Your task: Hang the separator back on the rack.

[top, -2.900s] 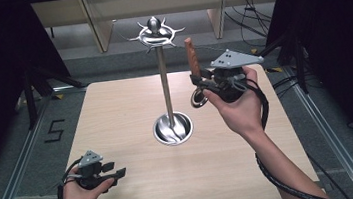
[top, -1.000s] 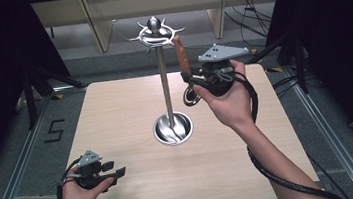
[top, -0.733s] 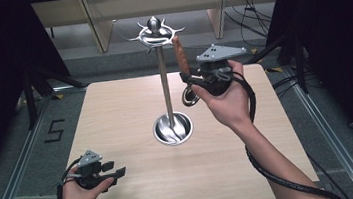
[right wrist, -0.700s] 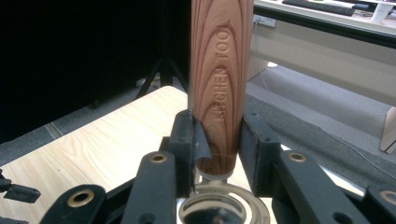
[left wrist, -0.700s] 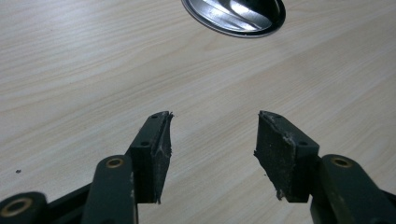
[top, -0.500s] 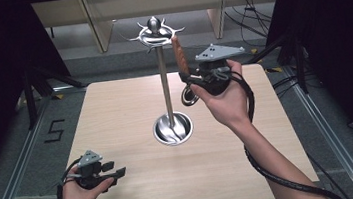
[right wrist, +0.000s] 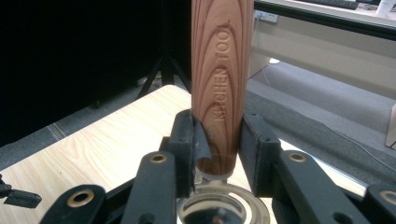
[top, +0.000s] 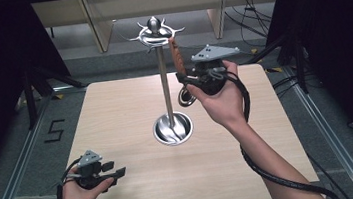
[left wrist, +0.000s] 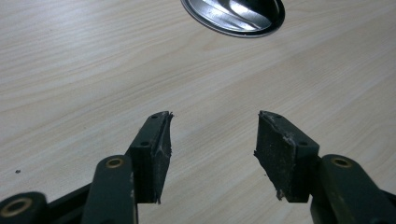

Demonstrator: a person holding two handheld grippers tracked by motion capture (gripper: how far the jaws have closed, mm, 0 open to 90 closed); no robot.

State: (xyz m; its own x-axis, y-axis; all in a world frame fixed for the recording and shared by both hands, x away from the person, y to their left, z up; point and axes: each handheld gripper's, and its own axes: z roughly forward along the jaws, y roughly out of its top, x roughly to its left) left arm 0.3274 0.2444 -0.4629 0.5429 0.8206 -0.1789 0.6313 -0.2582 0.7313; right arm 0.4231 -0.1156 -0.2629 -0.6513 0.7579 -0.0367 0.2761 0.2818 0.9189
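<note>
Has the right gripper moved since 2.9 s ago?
Yes. The right gripper, shut on the wooden-handled utensil, has shifted left toward the stand's pole; the handle top now nears the hook crown.

Glossy metal stand (top: 165, 88), matt pale wood table (top: 115, 111), smooth reddish engraved wooden handle (right wrist: 222, 79).

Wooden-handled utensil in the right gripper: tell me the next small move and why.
Probably ease the right gripper a little farther toward the hook crown of the metal stand. The jaws are shut on the wooden handle, whose upper end sits just beside the crown's hooks, not yet hung. The left gripper rests open and idle near the table's front edge.
</note>
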